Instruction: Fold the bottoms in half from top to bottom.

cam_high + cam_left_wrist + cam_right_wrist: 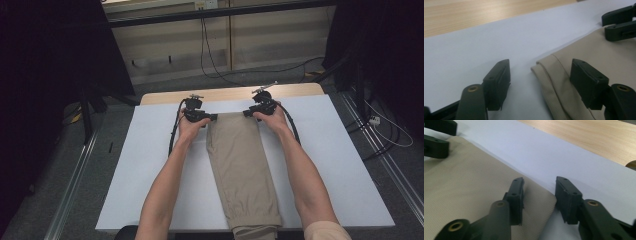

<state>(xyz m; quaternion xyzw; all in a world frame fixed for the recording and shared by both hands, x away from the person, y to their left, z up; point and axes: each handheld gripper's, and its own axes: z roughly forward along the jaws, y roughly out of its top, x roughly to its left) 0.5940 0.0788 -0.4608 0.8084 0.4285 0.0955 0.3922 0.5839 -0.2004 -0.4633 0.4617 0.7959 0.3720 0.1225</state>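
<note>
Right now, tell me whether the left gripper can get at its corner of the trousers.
Probably yes: the left gripper has its open jaws astride the corner of the beige trousers, with nothing in between.

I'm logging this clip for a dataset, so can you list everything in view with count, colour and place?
folded beige fabric trousers: one, beige, lying lengthwise down the middle of the sheet, cuffs at the near edge
white table sheet: one, white, covering most of the table
light wooden tabletop: one, pale wood, bare strip at the far edge
black cables: several, black, on the grey floor beyond the table
left gripper: one, black, jaws open astride the trousers' far left corner
right gripper: one, black, jaws open astride the far right corner
bare forearms: two, reaching in from the near edge
</note>
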